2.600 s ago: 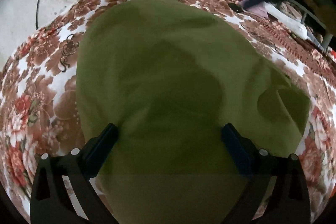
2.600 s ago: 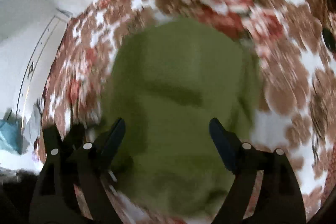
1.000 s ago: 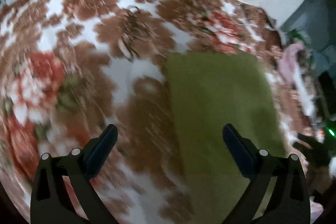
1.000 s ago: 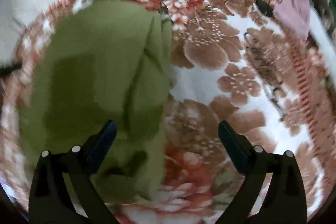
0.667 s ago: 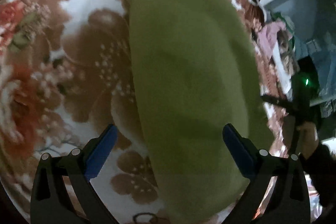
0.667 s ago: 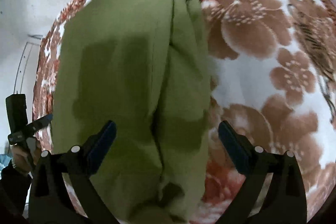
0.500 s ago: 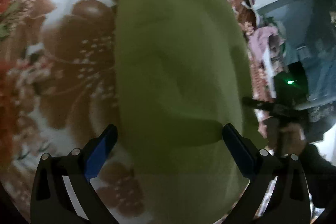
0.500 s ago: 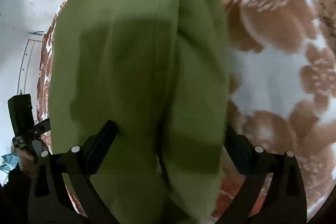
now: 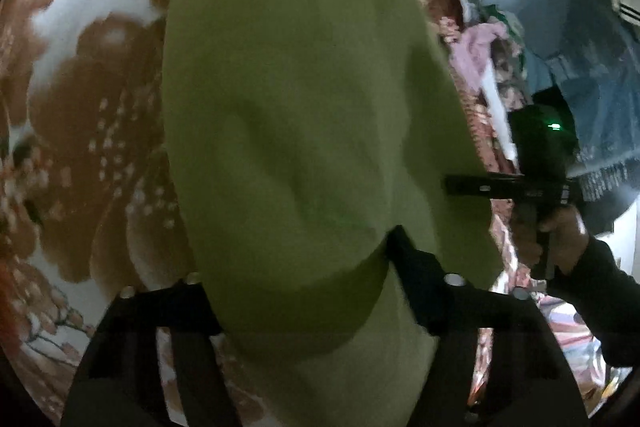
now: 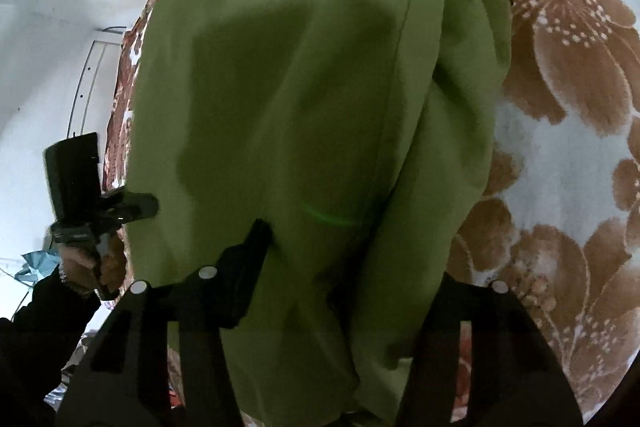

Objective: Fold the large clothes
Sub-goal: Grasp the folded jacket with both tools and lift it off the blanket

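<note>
An olive-green garment (image 9: 288,99) lies folded on a floral bedspread (image 9: 80,107). My left gripper (image 9: 298,263) is low over its near edge. Its jaws are closing, with a bulge of green cloth between them that covers the left finger. In the right wrist view the same garment (image 10: 320,87) fills the middle, with a seam and a folded layer on its right side. My right gripper (image 10: 352,255) is also closing around the garment's near edge. Its left finger (image 10: 256,239) rests against the cloth and its right finger is hidden under it.
A person's hand (image 9: 560,227) holds the other gripper at the garment's right edge, and the opposite hand (image 10: 80,267) shows at the left. Pink clothes (image 9: 476,51) and blue fabric (image 9: 580,47) lie past the bed. A white wall (image 10: 60,7) with a cable stands behind.
Both grippers swung over the garment and sank to its near edge. Their jaws have narrowed, and green cloth now bunches between the fingers where bedspread showed before.
</note>
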